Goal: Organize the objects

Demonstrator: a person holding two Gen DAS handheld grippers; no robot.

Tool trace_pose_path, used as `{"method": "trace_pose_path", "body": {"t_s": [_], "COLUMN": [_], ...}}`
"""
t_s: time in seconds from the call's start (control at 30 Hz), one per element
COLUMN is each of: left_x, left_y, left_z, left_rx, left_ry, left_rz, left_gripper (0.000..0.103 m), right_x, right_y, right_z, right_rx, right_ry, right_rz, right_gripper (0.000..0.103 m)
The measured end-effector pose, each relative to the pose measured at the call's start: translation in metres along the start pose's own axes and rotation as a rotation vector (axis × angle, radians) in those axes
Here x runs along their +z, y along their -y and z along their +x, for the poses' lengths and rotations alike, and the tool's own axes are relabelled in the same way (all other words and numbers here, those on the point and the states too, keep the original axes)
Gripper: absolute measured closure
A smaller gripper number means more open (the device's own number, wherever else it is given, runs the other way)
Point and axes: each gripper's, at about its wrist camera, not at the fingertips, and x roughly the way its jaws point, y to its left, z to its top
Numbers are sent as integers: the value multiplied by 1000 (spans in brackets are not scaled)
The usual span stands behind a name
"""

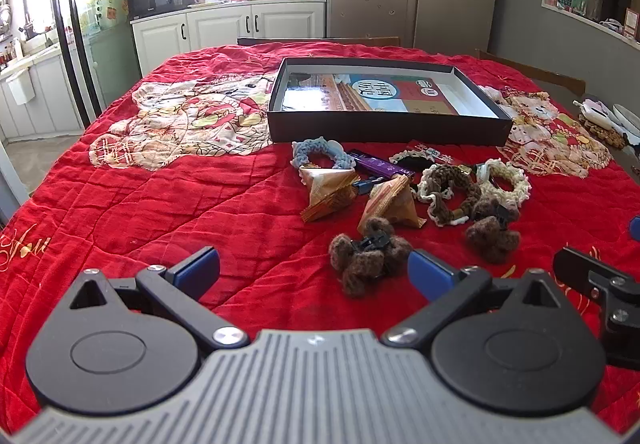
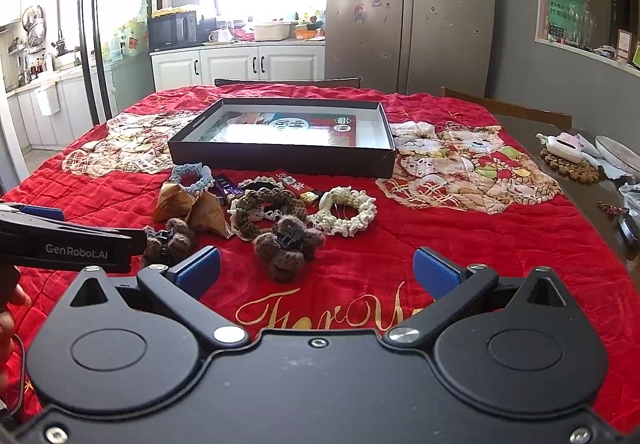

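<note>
A pile of small items lies on the red quilt in front of a black open box (image 1: 384, 126) (image 2: 280, 158). It holds two brown fuzzy hair clips (image 1: 366, 258) (image 2: 288, 246), a blue scrunchie (image 1: 316, 154) (image 2: 191, 176), brown and cream scrunchies (image 1: 448, 186) (image 2: 348, 210), two tan triangular packets (image 1: 330, 190) (image 2: 208, 214) and a purple bar (image 1: 378, 166). My left gripper (image 1: 314, 270) is open and empty, just before the near brown clip. My right gripper (image 2: 316, 272) is open and empty, just before the other brown clip.
The box holds a printed sheet. Wooden chairs (image 2: 508, 110) stand at the table's far and right sides. A dish and a beaded mat (image 2: 568, 164) sit on bare table at the right. Kitchen cabinets (image 2: 240, 66) and a fridge (image 2: 408, 4) stand behind.
</note>
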Motion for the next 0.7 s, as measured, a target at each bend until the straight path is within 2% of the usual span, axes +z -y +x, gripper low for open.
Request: {"method": "trace_pose_path", "body": {"t_s": [0.7], "left_x": [-2], "left_y": [2], "left_z": [3], "left_rx": [-4], "left_ry": [-4], "left_rz": [8], "left_gripper": [0], "right_x": [-2], "right_y": [-1], "right_z": [4], "right_rx": [6], "right_ry": [-9], "right_rz": [-5], "right_gripper": [1]}}
